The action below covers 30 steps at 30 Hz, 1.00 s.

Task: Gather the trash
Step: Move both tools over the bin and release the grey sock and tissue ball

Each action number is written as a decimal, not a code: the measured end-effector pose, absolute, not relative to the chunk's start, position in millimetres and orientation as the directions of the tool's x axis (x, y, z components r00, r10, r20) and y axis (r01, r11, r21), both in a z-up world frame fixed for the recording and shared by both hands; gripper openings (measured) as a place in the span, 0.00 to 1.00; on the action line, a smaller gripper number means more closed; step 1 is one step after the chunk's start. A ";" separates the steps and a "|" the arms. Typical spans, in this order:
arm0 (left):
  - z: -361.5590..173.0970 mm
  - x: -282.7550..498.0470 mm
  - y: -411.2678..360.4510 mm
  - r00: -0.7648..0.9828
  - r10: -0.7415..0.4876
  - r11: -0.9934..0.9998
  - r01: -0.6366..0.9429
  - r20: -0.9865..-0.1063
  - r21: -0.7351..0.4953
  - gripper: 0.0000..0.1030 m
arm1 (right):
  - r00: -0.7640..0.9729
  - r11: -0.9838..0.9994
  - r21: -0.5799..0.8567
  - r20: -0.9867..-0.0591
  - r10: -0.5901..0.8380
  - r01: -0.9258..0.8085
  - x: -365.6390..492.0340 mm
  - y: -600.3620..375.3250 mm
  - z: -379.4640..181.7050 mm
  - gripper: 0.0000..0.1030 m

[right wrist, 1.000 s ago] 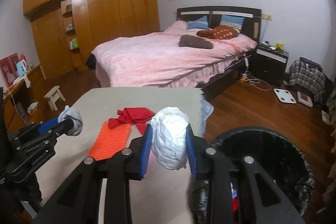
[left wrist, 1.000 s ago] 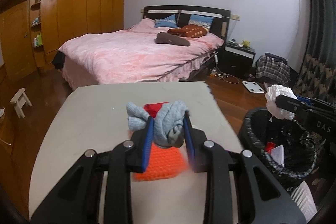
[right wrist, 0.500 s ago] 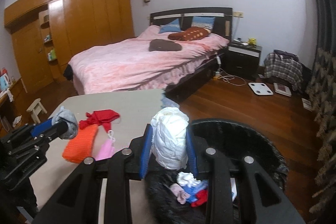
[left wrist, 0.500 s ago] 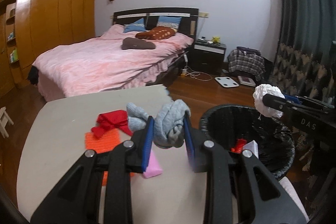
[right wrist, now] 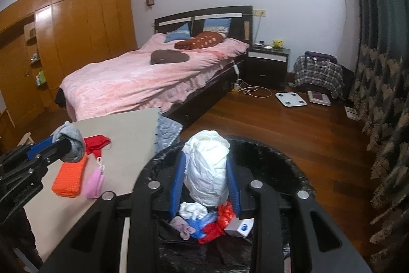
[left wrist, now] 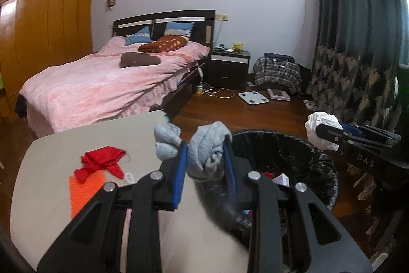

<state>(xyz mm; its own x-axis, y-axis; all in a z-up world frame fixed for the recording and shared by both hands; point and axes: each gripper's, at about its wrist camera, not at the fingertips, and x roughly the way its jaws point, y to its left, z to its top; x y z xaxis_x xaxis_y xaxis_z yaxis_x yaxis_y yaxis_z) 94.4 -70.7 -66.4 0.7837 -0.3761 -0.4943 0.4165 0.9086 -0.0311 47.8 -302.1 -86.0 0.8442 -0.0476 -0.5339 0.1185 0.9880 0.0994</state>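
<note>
My left gripper [left wrist: 205, 157] is shut on a bunched grey sock [left wrist: 208, 147], held above the table's right edge beside the black-lined trash bin [left wrist: 301, 152]. In the right wrist view that same sock [right wrist: 72, 141] shows at the left. My right gripper [right wrist: 205, 178] is shut on a crumpled white wad [right wrist: 207, 168] and hangs over the bin [right wrist: 271, 157], which holds several bits of trash [right wrist: 204, 221]. The wad [left wrist: 320, 129] also shows at the bin's far rim in the left wrist view.
On the beige table [left wrist: 53, 165] lie a red cloth [left wrist: 102, 161], an orange knit piece [right wrist: 70, 177] and a pink mask [right wrist: 94, 182]. A second grey sock [left wrist: 165, 142] lies at the table's corner. Beyond are a pink bed [left wrist: 102, 88], a nightstand, a scale and dark curtains.
Both grippers have swung to the right with their loads. The right gripper now hangs over the bin's opening and the left gripper has reached the table's right edge.
</note>
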 end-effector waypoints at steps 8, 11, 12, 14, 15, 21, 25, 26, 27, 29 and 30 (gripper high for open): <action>-71.5 99.6 -107.4 0.756 -0.435 0.872 0.488 -0.490 -0.022 0.26 | 0.838 0.979 0.110 -0.539 -0.087 0.172 43.5 -332.1 -93.4 0.30; -77.8 103.6 -117.8 0.738 -0.454 0.860 0.509 -0.499 -0.029 0.26 | 0.835 0.977 0.106 -0.542 -0.098 0.183 43.5 -340.7 -96.2 0.30; -79.2 104.9 -121.1 0.734 -0.457 0.858 0.514 -0.503 -0.031 0.26 | 0.834 0.977 0.105 -0.543 -0.100 0.186 44.6 -343.1 -96.5 0.30; -84.9 109.3 -127.6 0.716 -0.472 0.847 0.530 -0.514 -0.039 0.26 | 0.831 0.976 0.104 -0.547 -0.106 0.193 47.2 -348.5 -98.9 0.30; -87.8 111.5 -131.5 0.709 -0.478 0.842 0.538 -0.518 -0.041 0.26 | 0.829 0.975 0.104 -0.549 -0.108 0.195 48.8 -352.3 -100.4 0.30; -102.2 125.2 -149.8 0.674 -0.504 0.820 0.570 -0.540 -0.054 0.26 | 0.816 0.975 0.105 -0.568 -0.104 0.198 58.7 -363.0 -110.6 0.31; -108.7 135.4 -157.8 0.647 -0.523 0.804 0.591 -0.555 -0.069 0.41 | 0.805 0.973 0.088 -0.580 -0.123 0.212 64.6 -366.0 -119.6 0.43; -109.2 136.5 -156.4 0.644 -0.525 0.803 0.592 -0.556 -0.073 0.50 | 0.802 0.973 0.088 -0.585 -0.122 0.213 65.6 -368.1 -121.5 0.50; -108.7 137.4 -153.2 0.648 -0.528 0.804 0.589 -0.550 -0.078 0.60 | 0.800 0.972 0.087 -0.587 -0.127 0.218 66.0 -368.5 -122.8 0.61; -107.5 136.7 -149.1 0.652 -0.529 0.806 0.586 -0.543 -0.081 0.64 | 0.802 0.968 0.076 -0.578 -0.152 0.238 63.5 -367.8 -124.0 0.80; -107.1 136.9 -147.7 0.655 -0.526 0.809 0.583 -0.543 -0.080 0.68 | 0.804 0.966 0.066 -0.570 -0.169 0.249 61.9 -366.6 -124.0 0.90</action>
<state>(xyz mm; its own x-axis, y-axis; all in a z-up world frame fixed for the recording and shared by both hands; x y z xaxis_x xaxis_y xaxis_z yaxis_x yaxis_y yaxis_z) 136.9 -147.7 -107.1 0.6551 -0.5258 -0.5426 0.5826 0.8088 -0.0805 61.9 -366.6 -124.0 0.8043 -0.1687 -0.5697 0.2491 0.9663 0.0656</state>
